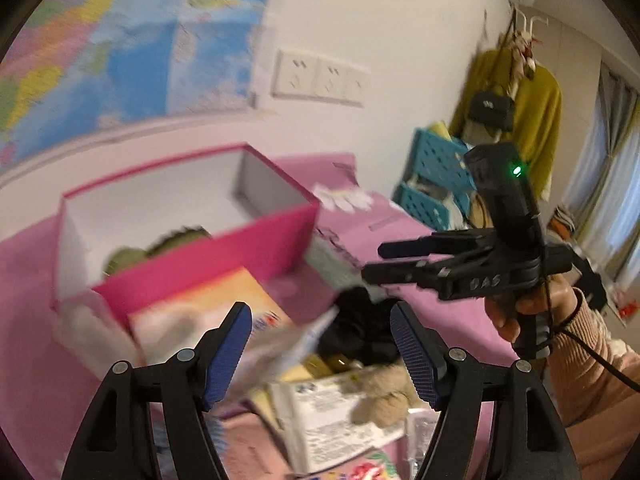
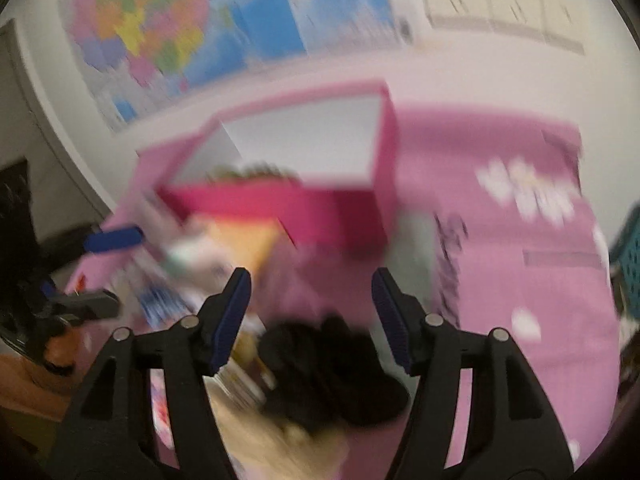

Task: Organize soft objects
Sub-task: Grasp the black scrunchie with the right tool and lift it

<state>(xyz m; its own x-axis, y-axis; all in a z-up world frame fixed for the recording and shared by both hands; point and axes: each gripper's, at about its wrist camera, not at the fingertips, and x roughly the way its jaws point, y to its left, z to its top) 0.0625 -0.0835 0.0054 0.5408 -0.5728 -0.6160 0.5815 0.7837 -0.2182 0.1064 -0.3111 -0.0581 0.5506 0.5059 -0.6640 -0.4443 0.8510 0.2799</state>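
Pink cloth [image 1: 440,312] spread over the whole surface, white flower prints toward its right side. Far left, on the wall: a coloured map [image 1: 80,40], blurred. Below it, a magenta box [image 1: 208,256] with white inner walls, open at the top, resting on the cloth; inside, against the near wall, a green soft thing [image 1: 160,246], only its top showing. Just in front of the box, a flat printed packet [image 1: 192,312], too smeared to read. Between the blue pads of the left gripper [image 1: 320,356], jaws spread apart, nothing pinched. Beyond those pads, a black soft object [image 1: 360,328] lying on the clutter near the box, and just beside it, lower right, a beige plush toy [image 1: 384,396] on a white printed carton [image 1: 328,412]. Further right, the right gripper [image 1: 372,260], held in a hand [image 1: 516,312] with a peach knitted sleeve, fingers parted, empty, hanging above the black object without touching. Same from the right wrist view: pads wide, black object [image 2: 332,368] low between them, apart from both. Far right, blue perforated crates [image 1: 436,176], a yellow garment [image 1: 536,108] hanging on the wall.
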